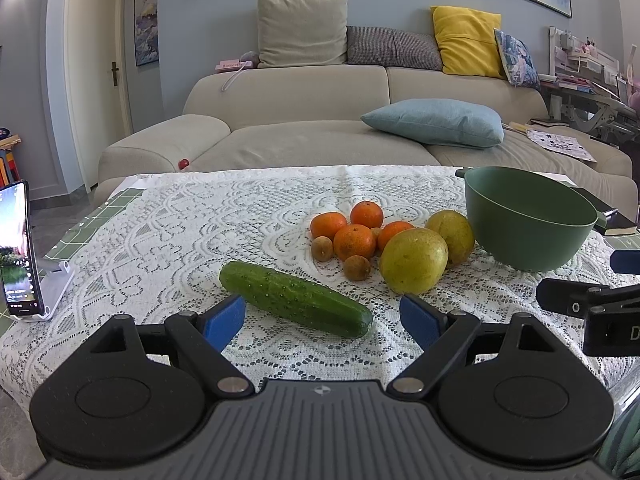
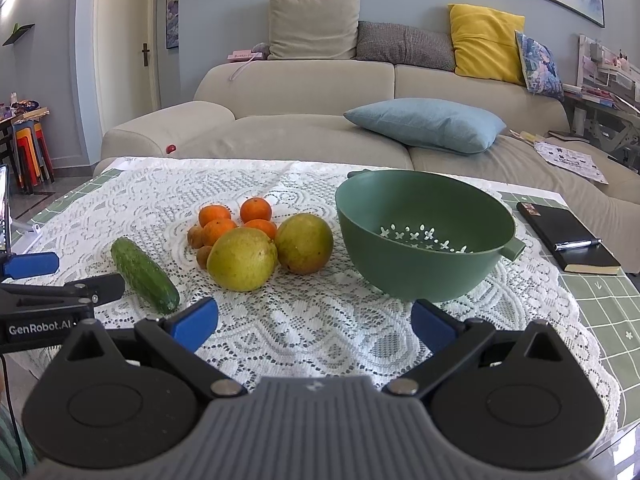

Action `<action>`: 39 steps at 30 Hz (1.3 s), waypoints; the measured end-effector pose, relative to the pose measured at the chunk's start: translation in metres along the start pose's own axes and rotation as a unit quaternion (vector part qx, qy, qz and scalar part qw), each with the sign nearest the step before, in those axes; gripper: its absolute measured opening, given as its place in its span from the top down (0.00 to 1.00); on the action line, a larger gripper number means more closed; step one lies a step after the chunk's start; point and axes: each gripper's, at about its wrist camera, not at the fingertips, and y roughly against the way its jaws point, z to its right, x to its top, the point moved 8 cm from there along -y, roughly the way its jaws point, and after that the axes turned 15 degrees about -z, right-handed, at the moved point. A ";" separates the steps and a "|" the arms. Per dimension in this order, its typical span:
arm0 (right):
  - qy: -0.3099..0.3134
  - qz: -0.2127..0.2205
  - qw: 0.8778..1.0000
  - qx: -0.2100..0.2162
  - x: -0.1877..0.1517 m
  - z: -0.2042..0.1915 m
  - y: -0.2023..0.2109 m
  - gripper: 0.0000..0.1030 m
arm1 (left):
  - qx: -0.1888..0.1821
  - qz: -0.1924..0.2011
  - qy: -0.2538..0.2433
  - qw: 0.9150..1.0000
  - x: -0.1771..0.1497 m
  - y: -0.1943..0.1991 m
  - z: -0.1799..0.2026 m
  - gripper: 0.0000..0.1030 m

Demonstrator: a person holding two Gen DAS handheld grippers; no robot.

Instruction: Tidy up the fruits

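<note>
White lace cloth [image 2: 320, 320] over green grid-patterned tabletop [image 2: 600, 300]. Ahead of the right hand-held gripper [image 2: 314, 322] with blue pads: dark green colander [image 2: 400, 264], yellow-green pears [image 2: 242, 260], orange tangerines [image 2: 216, 230], green cucumber [image 2: 144, 274].

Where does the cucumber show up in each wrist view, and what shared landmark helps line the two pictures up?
Left wrist view: the cucumber lies at lower centre, just ahead of the open left tongs.
Right wrist view: the cucumber lies at lower left, left of the fruit pile.
Shared landmark: the green bowl, right of the fruit in both.
</note>
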 end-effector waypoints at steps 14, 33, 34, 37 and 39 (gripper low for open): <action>0.002 -0.003 1.000 -0.002 -0.001 0.000 -0.001 0.04 | -0.001 -0.006 -0.003 1.000 -0.005 -0.004 0.004 0.01; 0.077 -0.010 0.996 0.042 0.020 -0.009 -0.045 0.34 | -0.119 -0.039 -0.022 0.992 0.016 -0.032 0.023 0.35; 0.097 -0.008 0.995 0.038 0.023 -0.010 -0.045 0.34 | -0.126 -0.041 -0.022 0.991 0.020 -0.033 0.025 0.35; 0.147 -0.016 0.988 0.040 0.030 -0.014 -0.053 0.34 | -0.140 -0.060 -0.036 0.988 0.031 -0.042 0.034 0.34; 0.188 -0.017 0.981 0.041 0.033 -0.017 -0.061 0.41 | -0.141 -0.071 -0.051 0.986 0.037 -0.049 0.041 0.29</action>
